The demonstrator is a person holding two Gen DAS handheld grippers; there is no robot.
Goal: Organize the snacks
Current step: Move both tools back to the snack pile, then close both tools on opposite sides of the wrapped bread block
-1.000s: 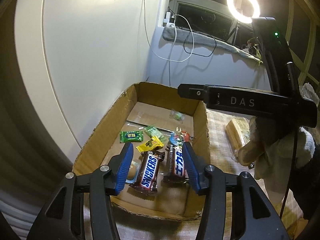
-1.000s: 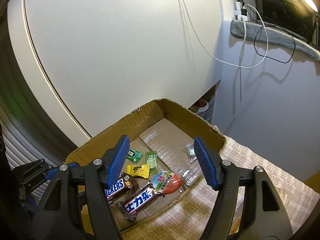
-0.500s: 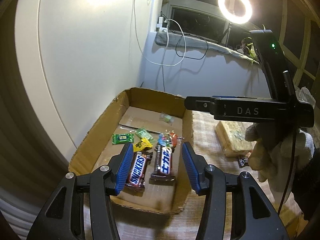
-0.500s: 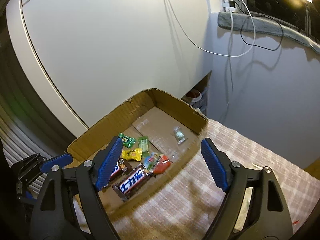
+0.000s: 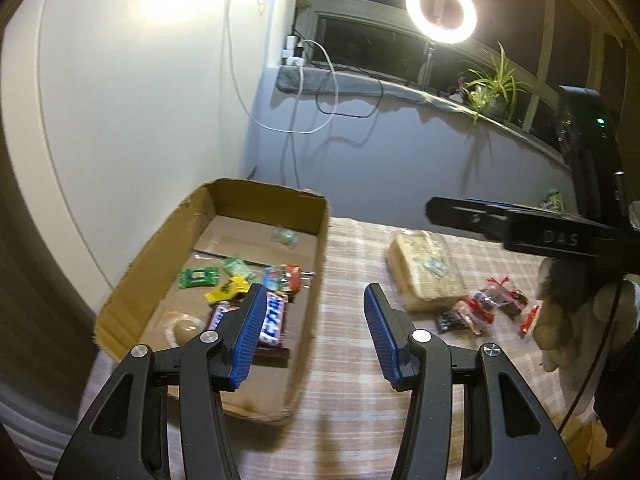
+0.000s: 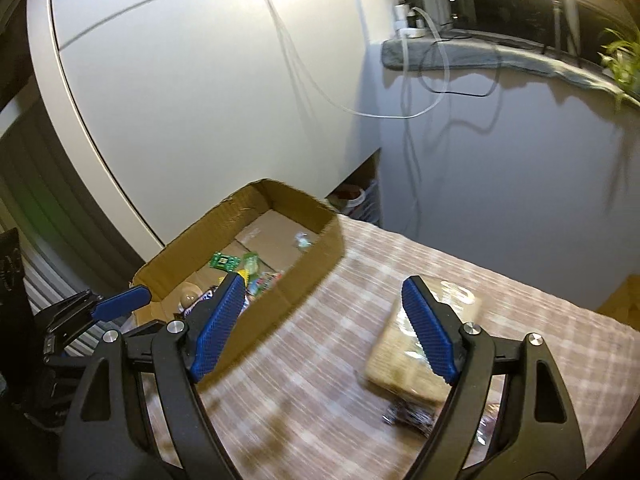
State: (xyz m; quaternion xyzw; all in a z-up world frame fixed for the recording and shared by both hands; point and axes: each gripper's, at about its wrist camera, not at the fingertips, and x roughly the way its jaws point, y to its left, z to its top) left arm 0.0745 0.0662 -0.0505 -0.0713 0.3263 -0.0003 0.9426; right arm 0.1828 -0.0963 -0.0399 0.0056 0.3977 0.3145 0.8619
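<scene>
Snacks, two groups. First group: inside an open cardboard box (image 5: 256, 200) at centre left of the left wrist view, holding a blue-and-white chocolate bar (image 5: 275, 317), a second bar (image 5: 218, 315) half hidden behind the claw finger, a green packet (image 5: 199, 277), a yellow sweet (image 5: 225, 289), a red-and-blue wrapper (image 5: 282, 275), a small clear-wrapped sweet (image 5: 285, 236) near the far wall and a round item in clear wrap (image 5: 181, 327) at the near left corner.

Second group: on the checked tabletop (image 5: 352, 420) right of the box. A wrapped pack of crackers (image 5: 424, 276) lies flat, with small red and dark wrapped sweets (image 5: 480, 306) just beside its near right end.

Left claw (image 5: 312, 334): fingers apart, nothing between them, above the box's right wall and the bare cloth.

Right claw (image 6: 326, 326): fingers wide apart, nothing gripped, over the tabletop between box and crackers. A gloved hand (image 5: 576, 320) carries it at the right edge of the left wrist view.

A ring light (image 5: 441, 10) glows in the upper right.
</scene>
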